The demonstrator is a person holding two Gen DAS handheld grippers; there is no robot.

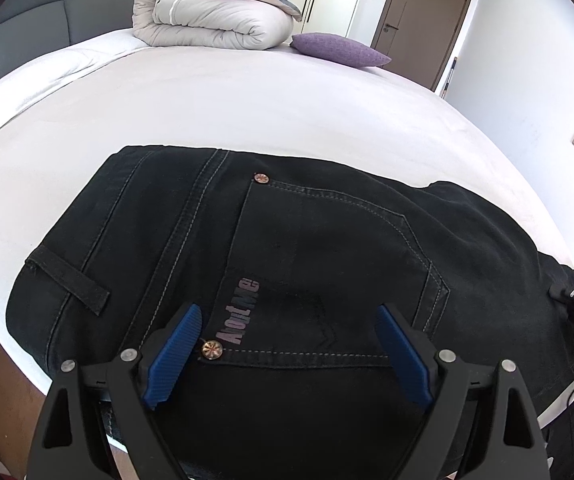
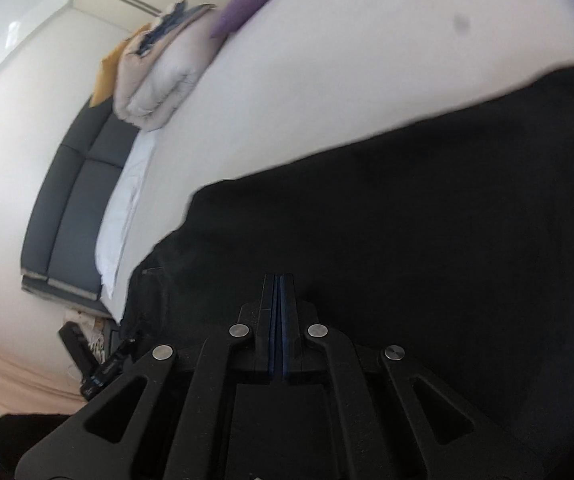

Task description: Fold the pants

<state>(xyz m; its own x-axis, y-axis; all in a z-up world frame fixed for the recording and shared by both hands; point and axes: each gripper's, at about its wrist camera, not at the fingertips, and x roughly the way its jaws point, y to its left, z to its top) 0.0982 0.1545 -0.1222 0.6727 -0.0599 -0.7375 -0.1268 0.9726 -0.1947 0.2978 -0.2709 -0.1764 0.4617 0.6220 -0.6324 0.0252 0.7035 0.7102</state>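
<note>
Blur hides whether right tool (image 2: pixel 281 280), jaws together, pinches pants (image 2: pixel 427 220).

**Where things lie on the bed**

Black denim pants (image 1: pixel 287 248) lie on the white-sheeted bed (image 1: pixel 247 108), at its near edge before me. Behind them, far across, a rolled beige quilt (image 1: pixel 211 20) sits left of a purple square cushion (image 1: pixel 339 50).

The pants (image 2: pixel 427 220) are motion-blurred and cut off at the right edge.
</note>
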